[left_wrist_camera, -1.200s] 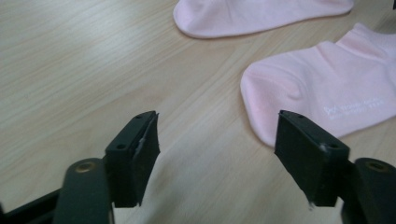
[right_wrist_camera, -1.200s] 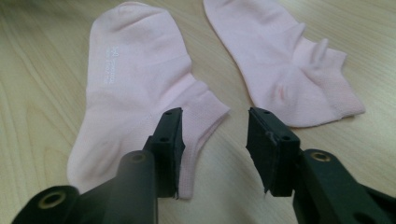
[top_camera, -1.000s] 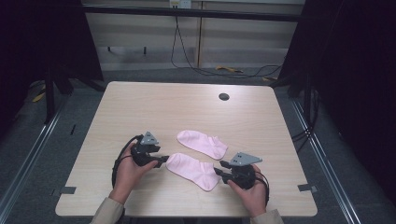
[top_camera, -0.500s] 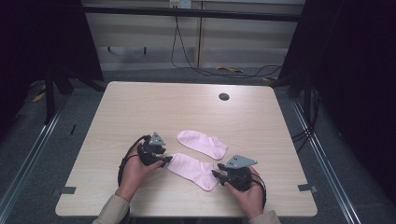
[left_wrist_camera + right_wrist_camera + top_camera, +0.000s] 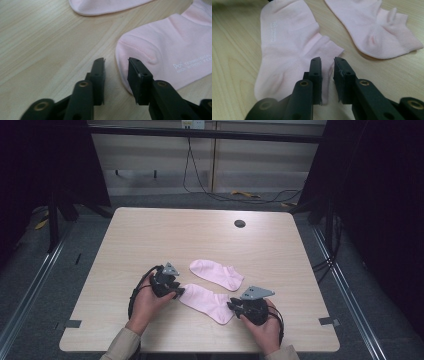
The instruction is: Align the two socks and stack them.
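Two pink socks lie on the wooden table (image 5: 150, 235). The near sock (image 5: 207, 301) lies between my grippers, and the far sock (image 5: 217, 273) is just beyond it. My left gripper (image 5: 177, 292) is at the near sock's toe end; its jaws have just been closing and stand a finger's width apart, with the toe edge (image 5: 125, 47) between the tips (image 5: 116, 61). My right gripper (image 5: 232, 306) is at the cuff end. Its jaws have also been closing, and a narrow gap is left over the cuff cloth (image 5: 327, 60). The pads are not pressing the near sock (image 5: 284, 42).
A small black round grommet (image 5: 239, 223) sits in the table near its far edge. The far sock (image 5: 374, 27) lies close to the right gripper's right. Black frame posts and cables stand on the floor beyond the table.
Both hands stayed about where they were at the near sock's two ends. Both pairs of jaws have narrowed.
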Demonstrator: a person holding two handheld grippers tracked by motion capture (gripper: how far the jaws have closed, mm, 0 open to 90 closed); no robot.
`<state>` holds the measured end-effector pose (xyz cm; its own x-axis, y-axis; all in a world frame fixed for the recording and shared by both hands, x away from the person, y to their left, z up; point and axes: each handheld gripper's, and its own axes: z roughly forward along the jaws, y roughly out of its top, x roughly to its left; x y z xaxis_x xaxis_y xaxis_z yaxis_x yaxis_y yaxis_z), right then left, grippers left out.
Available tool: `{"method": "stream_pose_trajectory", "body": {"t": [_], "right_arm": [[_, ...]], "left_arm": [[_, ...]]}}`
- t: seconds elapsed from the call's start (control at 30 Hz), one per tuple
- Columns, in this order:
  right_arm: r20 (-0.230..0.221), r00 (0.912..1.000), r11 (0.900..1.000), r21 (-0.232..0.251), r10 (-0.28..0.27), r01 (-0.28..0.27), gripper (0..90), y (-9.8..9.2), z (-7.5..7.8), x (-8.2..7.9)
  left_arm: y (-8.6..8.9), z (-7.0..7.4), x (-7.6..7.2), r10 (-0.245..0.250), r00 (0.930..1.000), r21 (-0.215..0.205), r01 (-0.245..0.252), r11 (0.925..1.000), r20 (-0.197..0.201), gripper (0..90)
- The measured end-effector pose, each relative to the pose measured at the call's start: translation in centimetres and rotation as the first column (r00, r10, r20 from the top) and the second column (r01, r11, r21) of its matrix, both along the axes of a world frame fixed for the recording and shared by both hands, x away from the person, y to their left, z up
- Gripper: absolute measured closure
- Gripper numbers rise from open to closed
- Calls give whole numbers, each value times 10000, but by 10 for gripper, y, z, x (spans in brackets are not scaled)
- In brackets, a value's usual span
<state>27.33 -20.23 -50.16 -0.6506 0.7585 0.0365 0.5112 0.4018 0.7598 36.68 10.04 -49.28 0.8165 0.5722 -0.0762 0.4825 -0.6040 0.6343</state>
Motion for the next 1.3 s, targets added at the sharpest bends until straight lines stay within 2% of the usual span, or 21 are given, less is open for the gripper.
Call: {"method": "stream_pose_trajectory", "body": {"t": [0.13, 0.23, 0.3, 0.43, 0.57, 0.7, 0.93, 1.3], "right_arm": [[-22, 10000, 10000, 48, 1, -1, 865, 2, 0, 0], [-112, 9999, 9998, 197, -20, 22, 888, 1, 0, 0], [-44, 10000, 9998, 200, -44, 45, 894, 1, 1, 0], [55, 10000, 9992, 403, -2, -1, 896, 0, 6, -1], [119, 9999, 9975, 704, 48, -56, 896, -2, 12, 1], [220, 9997, 9965, 827, 105, -123, 896, -5, 20, 3], [163, 9998, 9940, 1091, 70, -87, 898, -13, 27, 15], [312, 9995, 9943, 1066, 13, -46, 898, -19, 42, 37]], "left_arm": [[-3, 0, -2, -124, 9995, -128, 120, 9998, -293, 848], [-5, 2, -2, -145, 9992, -28, 144, 9999, -373, 896], [-5, 4, -2, -190, 9990, 97, 194, 9998, -396, 900], [-3, 14, -4, 18, 9997, -309, -26, 9995, -242, 900], [-3, 26, -1, 36, 9999, -631, -46, 9980, -158, 900], [-3, 32, 3, 91, 9999, -818, -97, 9966, -78, 900], [-3, 40, 14, 307, 9995, -1059, -305, 9939, 3, 900], [-15, 47, 38, 352, 9993, -1284, -338, 9912, 90, 900]]}}
